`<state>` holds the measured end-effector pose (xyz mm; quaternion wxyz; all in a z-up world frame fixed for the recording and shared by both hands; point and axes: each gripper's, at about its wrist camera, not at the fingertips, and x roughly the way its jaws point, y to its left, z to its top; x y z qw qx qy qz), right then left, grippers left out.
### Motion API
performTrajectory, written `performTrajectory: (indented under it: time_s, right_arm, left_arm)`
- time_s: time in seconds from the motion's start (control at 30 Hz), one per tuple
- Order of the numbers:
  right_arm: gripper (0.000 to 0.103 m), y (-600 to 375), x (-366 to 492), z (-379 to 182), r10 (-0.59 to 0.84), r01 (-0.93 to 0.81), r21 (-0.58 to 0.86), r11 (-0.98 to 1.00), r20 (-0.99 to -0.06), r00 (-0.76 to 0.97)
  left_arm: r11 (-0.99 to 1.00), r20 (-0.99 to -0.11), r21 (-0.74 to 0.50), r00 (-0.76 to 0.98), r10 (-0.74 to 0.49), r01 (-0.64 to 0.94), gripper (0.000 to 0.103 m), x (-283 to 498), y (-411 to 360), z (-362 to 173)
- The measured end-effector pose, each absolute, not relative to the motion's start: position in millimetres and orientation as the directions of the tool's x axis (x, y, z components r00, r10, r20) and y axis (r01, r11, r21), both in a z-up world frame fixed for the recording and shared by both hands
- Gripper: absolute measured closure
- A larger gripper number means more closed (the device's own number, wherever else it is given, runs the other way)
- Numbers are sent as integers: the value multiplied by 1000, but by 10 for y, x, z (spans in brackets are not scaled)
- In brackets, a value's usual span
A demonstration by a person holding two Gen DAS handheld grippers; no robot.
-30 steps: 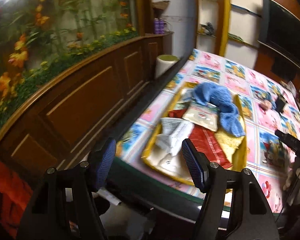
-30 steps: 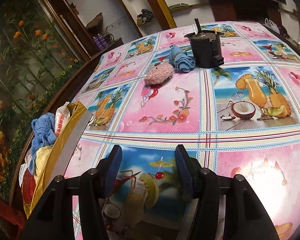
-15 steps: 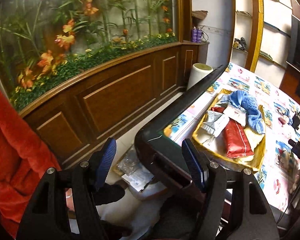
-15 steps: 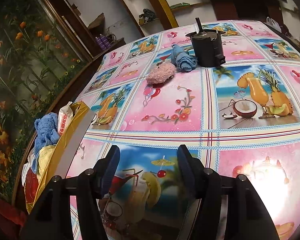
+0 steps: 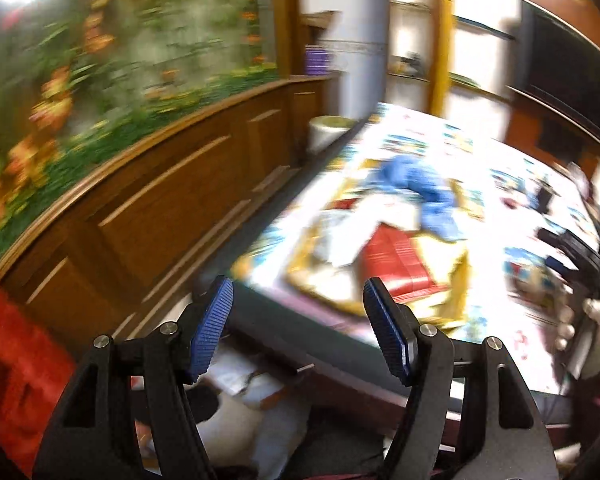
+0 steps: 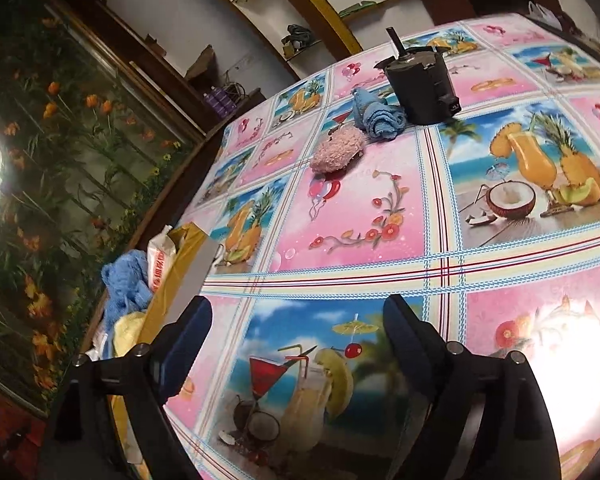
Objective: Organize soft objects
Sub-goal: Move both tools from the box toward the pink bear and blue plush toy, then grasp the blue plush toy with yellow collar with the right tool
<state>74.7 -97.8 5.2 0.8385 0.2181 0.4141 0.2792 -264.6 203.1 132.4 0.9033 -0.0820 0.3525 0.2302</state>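
Note:
A yellow tray (image 5: 458, 280) near the table's left edge holds a blue towel (image 5: 420, 184), a red packet (image 5: 396, 260) and white packets. My left gripper (image 5: 298, 328) is open and empty, short of the table's dark edge, in a blurred view. In the right wrist view the tray (image 6: 168, 280) shows at the left with the blue towel (image 6: 122, 280). A pink fluffy cloth (image 6: 338, 150) and a rolled blue cloth (image 6: 378, 118) lie far across the table. My right gripper (image 6: 296, 340) hovers over the tablecloth, its jaws opening with nothing between them.
A black cylindrical device (image 6: 420, 84) stands behind the rolled blue cloth. A wood-panelled cabinet with flowers behind glass (image 5: 140, 184) runs along the left. A white roll (image 5: 326, 132) stands beyond the table's corner. Red fabric (image 5: 16, 364) lies at lower left.
The right gripper's jaws have spread wider and the view has rolled. The left gripper swung away from the table and back toward the tray; its view is now blurred.

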Motion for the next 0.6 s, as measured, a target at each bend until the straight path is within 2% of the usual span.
performTrajectory:
  time_s: [0.17,0.3,0.37,0.47,0.6]
  right_arm:
    - [12,-1010,815,60,703,-333,624,706,-565,432]
    - [13,-1068,738,176,592,-279,528,802,-640,490]
    - [13,-1190,684,327,579,-279,519,808,-610,541]
    - [13,-1220,786,607,507,-292,421,859,-623,595]
    - [14,-961,1153,772,469,-348,318,882,-659,587]
  left_arm:
    - [978,-718,-19,683,133,-210,34,-1846,1486,1229]
    - [1000,-754,-31,657,-25,1,34,-1380,938,1085]
    - [995,-768,-27,635,-84,98,34,-1224,704,1000]
    - [983,-802,-62,579,-151,170,34,-977,508,830]
    - [983,-826,-69,542,-152,171,34,-720,380,596]
